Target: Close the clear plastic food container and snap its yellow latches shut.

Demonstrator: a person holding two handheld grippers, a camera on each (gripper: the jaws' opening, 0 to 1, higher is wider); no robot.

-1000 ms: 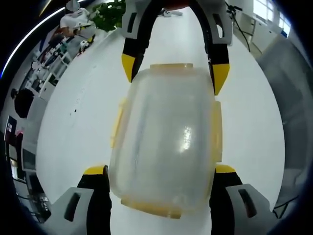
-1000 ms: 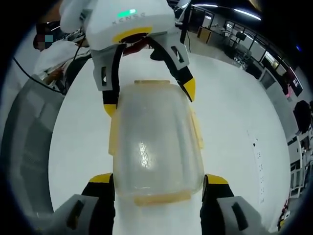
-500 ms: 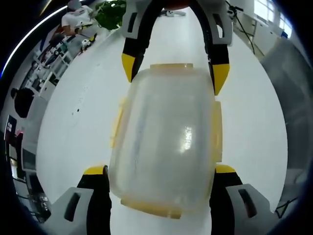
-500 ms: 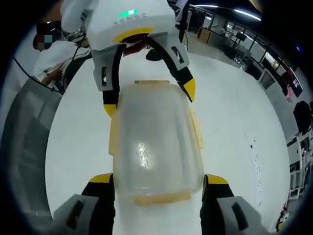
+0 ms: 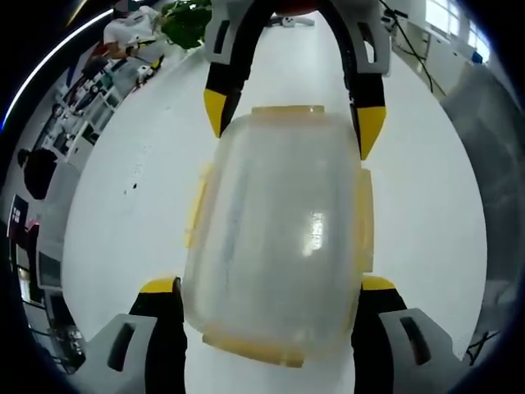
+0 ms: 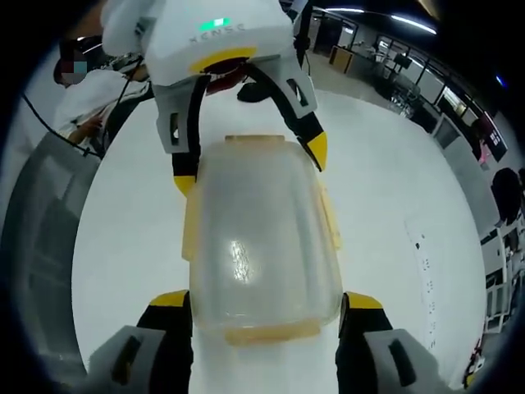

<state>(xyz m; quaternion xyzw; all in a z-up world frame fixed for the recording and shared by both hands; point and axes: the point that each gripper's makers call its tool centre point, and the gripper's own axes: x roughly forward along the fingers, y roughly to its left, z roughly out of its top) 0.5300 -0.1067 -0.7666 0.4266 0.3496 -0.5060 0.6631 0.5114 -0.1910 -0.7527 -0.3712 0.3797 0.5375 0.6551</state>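
While the clear container (image 5: 279, 246) sits on the white bench (image 5: 131, 205) with its lid on, we cannot see any food through its foggy walls. Yellow latches (image 5: 363, 217) run along its sides and ends. Our left gripper (image 5: 271, 287) has its jaws spread wide, one on each side of the near end. Our right gripper (image 6: 267, 301) does the same from the other end. We cannot tell if the yellow tips touch the box. A green plant (image 5: 187, 18) stands far back.

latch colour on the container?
Yellow latches on the clear container; clearest in the left gripper view.
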